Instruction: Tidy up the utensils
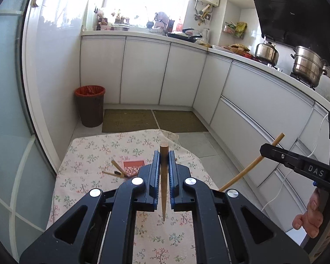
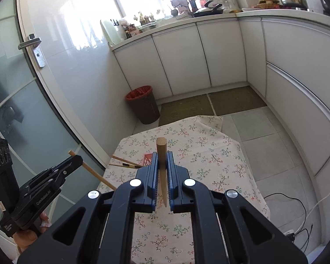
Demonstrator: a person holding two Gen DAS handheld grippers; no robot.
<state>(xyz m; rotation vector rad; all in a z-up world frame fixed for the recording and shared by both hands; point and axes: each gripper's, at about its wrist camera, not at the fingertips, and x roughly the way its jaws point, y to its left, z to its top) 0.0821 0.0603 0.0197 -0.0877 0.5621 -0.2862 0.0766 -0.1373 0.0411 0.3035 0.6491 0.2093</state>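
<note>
My left gripper point(image 1: 164, 156) is shut on a wooden chopstick point(image 1: 164, 176), held upright above the floral-cloth table point(image 1: 94, 151). My right gripper point(image 2: 162, 158) is shut on a second wooden chopstick point(image 2: 161, 169), also above the table. Each gripper shows in the other's view: the right gripper point(image 1: 264, 148) with its chopstick point(image 1: 248, 167) at the right, the left gripper point(image 2: 78, 158) with its chopstick point(image 2: 94, 173) at the left. More chopsticks point(image 1: 116, 170) lie on the cloth beside a red patterned holder point(image 1: 133, 167), partly hidden behind my left fingers; they also show in the right wrist view point(image 2: 125, 162).
White kitchen cabinets point(image 1: 143, 70) run along the back and right. A brown bin with a red liner point(image 1: 90, 105) stands on the floor beyond the table. A glass door point(image 2: 33, 88) is at the left. Cables point(image 2: 297, 215) lie on the floor to the right.
</note>
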